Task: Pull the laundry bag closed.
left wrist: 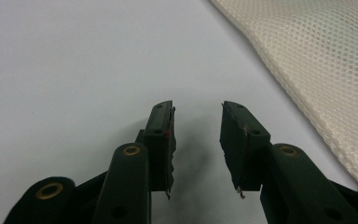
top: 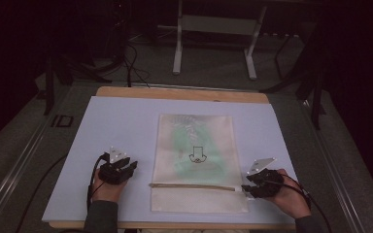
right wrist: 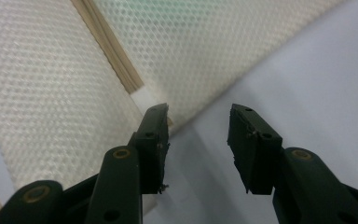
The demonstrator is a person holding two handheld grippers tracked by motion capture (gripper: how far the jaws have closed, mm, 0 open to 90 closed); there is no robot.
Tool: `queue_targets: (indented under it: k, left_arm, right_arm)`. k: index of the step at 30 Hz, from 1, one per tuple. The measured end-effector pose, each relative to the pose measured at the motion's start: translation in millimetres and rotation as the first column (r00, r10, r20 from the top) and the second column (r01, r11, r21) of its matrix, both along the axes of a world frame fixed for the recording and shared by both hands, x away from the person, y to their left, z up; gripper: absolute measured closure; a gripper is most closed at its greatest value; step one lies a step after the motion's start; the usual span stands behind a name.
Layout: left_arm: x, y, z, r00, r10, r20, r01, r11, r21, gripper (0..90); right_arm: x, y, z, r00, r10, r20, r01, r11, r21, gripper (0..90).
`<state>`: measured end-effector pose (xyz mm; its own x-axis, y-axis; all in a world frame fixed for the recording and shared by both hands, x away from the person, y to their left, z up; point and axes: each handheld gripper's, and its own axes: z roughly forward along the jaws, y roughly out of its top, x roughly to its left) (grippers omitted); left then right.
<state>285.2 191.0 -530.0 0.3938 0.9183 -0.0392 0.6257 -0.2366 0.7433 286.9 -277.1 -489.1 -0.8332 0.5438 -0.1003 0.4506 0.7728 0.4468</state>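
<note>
Mesh zip bag point(top: 194, 160): lying flat mid-desk point(top: 116, 116). Left claw point(top: 126, 167) gaping empty beside its left edge; right claw point(top: 246, 188) gaping empty, nosing the zipper's point(top: 194, 185) end, probably readying to pull.

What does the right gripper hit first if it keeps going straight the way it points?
Likely the mesh bag. The right gripper stands open at the bag's edge, beside the end of the zipper; one jaw overlaps the mesh, the other is over the table sheet. Height above the bag is unclear.
</note>
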Motion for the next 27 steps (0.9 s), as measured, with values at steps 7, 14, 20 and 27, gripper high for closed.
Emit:
queue_targets:
  k: [7, 14, 20, 27]
  left_arm:
    - [-0.2, -2.0, -0.1, 0.9998, -0.018, 0.000, 0.018, 0.9998, 0.006, 64.1]
    - [-0.6, -5.6, -0.6, 0.9991, -0.043, 0.004, 0.043, 0.9989, 0.016, 63.9]
    - [-0.9, -6.3, -0.5, 0.9986, -0.052, 0.003, 0.052, 0.9985, 0.019, 63.8]
    - [-1.4, -7.1, -0.5, 0.9985, -0.055, 0.003, 0.055, 0.9983, 0.017, 63.5]
  right_arm:
    - [1.7, 13.2, 3.9, 0.9994, 0.035, -0.007, -0.035, 0.9994, 0.007, 57.4]
    - [3.7, 24.1, 4.4, 0.9980, 0.062, -0.011, -0.062, 0.9979, 0.015, 58.1]
    - [4.7, 33.4, 5.2, 0.9962, 0.086, -0.013, -0.086, 0.9962, 0.014, 58.2]
    - [6.9, 53.8, 5.8, 0.9904, 0.137, -0.016, -0.137, 0.9904, 0.021, 59.7]
